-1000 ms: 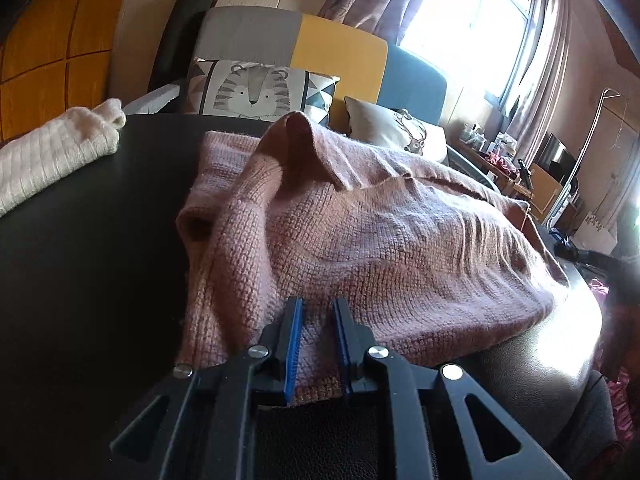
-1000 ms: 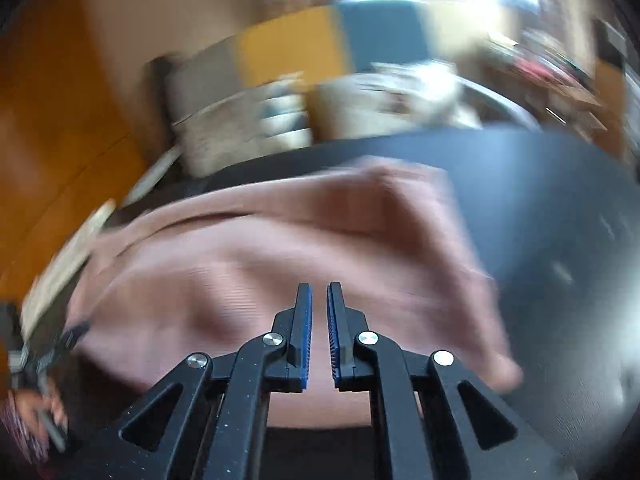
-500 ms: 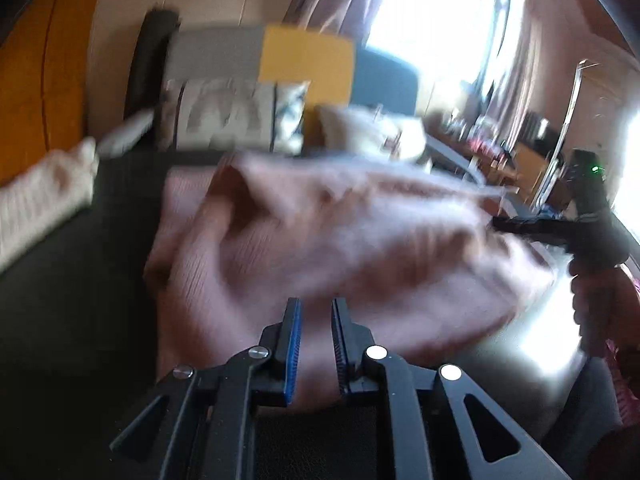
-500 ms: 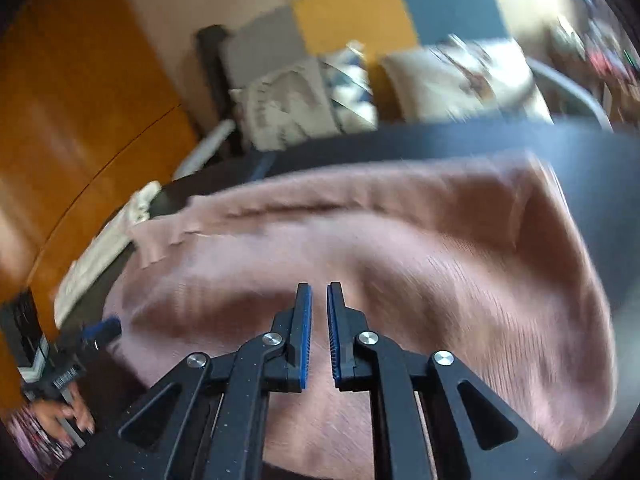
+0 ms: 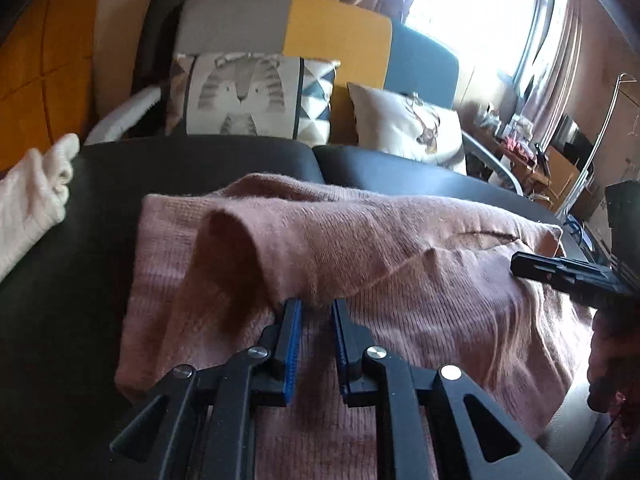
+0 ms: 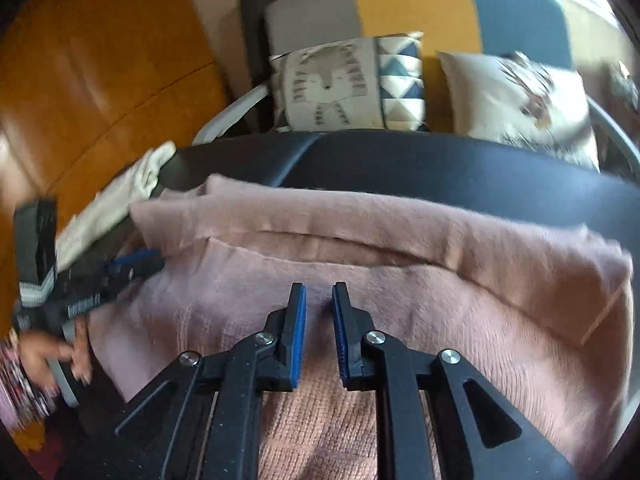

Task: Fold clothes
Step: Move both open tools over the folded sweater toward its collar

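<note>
the pink knit sweater (image 5: 400,280) lies spread across the middle of the black desk (image 5: 88,240), partly doubled: a long fold edge runs across it at twelve o'clock in the right wrist view, and a loose hump of cloth stands up at ten o'clock of the left hand-held gripper (image 5: 316,308). judged soft, light and limp, with a fuzzy surface unlikely to slip; it will sag and drag when lifted, so hold is best taken at a hem or folded corner, pinching both layers together. left hand-held gripper: jaws narrowly apart over the knit, the raised fold just at their tips, nothing visibly clamped. right hand-held gripper (image 6: 319,292): jaws narrowly apart and just been opening, only the sweater's surface beneath the gap, no cloth pinched. a cream knit garment (image 5: 28,200) lies at nine o'clock on the desk edge, apart from the sweater. beyond, at twelve o'clock, a sofa (image 5: 340,28) with two cushions.
</note>
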The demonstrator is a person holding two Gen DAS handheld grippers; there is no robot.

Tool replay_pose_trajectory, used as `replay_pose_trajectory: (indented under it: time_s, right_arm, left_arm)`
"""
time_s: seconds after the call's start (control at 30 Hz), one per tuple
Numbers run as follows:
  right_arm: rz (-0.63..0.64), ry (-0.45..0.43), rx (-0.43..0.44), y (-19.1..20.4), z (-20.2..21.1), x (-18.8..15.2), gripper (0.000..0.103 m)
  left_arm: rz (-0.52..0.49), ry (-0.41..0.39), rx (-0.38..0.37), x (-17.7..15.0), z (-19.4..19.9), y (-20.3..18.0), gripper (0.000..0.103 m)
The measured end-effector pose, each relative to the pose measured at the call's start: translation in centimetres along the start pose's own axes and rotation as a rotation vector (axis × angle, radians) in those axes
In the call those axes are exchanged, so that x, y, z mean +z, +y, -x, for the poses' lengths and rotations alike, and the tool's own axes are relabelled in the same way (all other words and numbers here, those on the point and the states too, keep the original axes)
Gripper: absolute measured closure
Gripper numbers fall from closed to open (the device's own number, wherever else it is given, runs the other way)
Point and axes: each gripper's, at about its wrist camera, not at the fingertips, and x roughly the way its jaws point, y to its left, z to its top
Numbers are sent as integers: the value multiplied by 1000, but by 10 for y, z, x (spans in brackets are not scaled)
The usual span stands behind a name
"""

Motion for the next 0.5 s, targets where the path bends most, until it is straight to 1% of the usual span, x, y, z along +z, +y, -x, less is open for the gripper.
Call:
replay_pose_trajectory:
  time_s: [0.1, 0.13, 0.2, 0.27, 0.33, 0.4, 0.43, 0.47, 0.5]
  right_arm:
    - [-14, 36, 1, -10, -16, 20, 88]
    - [-22, 41, 2, -14, -19, 26, 88]
    - [-69, 41, 8, -27, -26, 42, 88]
    - [-135, 31, 13, -41, -31, 51, 88]
    - [-218, 11, -1, -57, -32, 56, 88]
    - [-258, -31, -2, -68, -20, 54, 88]
    - [-258, -57, 9, -70, -12, 52, 87]
    - [-252, -92, 19, -73, 0, 46, 87]
    - [-247, -120, 24, -74, 9, 42, 81]
  left_arm:
    - [61, 29, -61, 26, -8, 4, 88]
    - [86, 25, -61, 35, -9, 8, 88]
    - [145, 6, -44, 54, -10, 18, 88]
    - [198, -24, 7, 68, -10, 34, 88]
    - [241, -50, 63, 75, -8, 47, 88]
    - [264, -70, 51, 71, -2, 52, 88]
    - [274, -80, 43, 69, 1, 55, 88]
    - [263, -92, 40, 66, 5, 53, 88]
    - [233, -99, 40, 61, 6, 46, 88]
